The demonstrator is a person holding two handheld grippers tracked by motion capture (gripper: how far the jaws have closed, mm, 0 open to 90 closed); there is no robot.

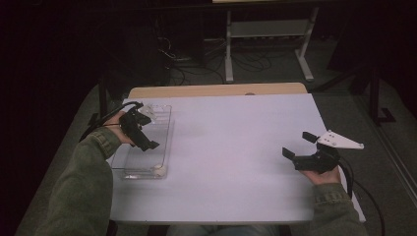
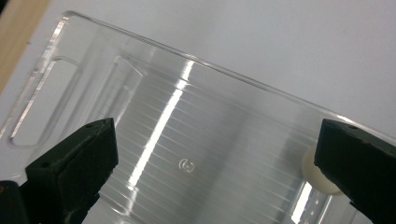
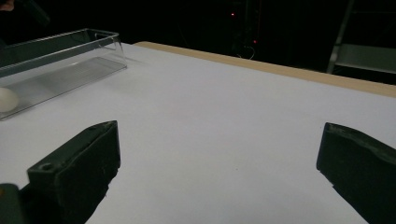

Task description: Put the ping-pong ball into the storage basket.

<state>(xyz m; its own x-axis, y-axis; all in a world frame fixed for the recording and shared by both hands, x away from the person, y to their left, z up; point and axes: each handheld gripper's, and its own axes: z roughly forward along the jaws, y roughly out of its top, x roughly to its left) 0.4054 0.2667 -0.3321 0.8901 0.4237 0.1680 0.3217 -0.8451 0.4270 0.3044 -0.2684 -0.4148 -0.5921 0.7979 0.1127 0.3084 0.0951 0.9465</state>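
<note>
The left gripper hangs over the clear tray, jaws spread wide with nothing between them. In the left gripper view the ribbed floor of the tray lies between the jaws, and a small white ball peeks out from behind the jaw at the right of that view. Seen from above, the ball rests inside the tray, at its near end, toward the corner facing the table's middle.

The right gripper is well away from the tray, low over the bare white table, jaws likewise released and holding nothing.

Judging by this, the ball is the likely target. It is round and free on a slick floor: a jaw tip that nudges it first could send it rolling along the tray. A jaw catching the thin tray wall could also shift or tip the light tray.
</note>
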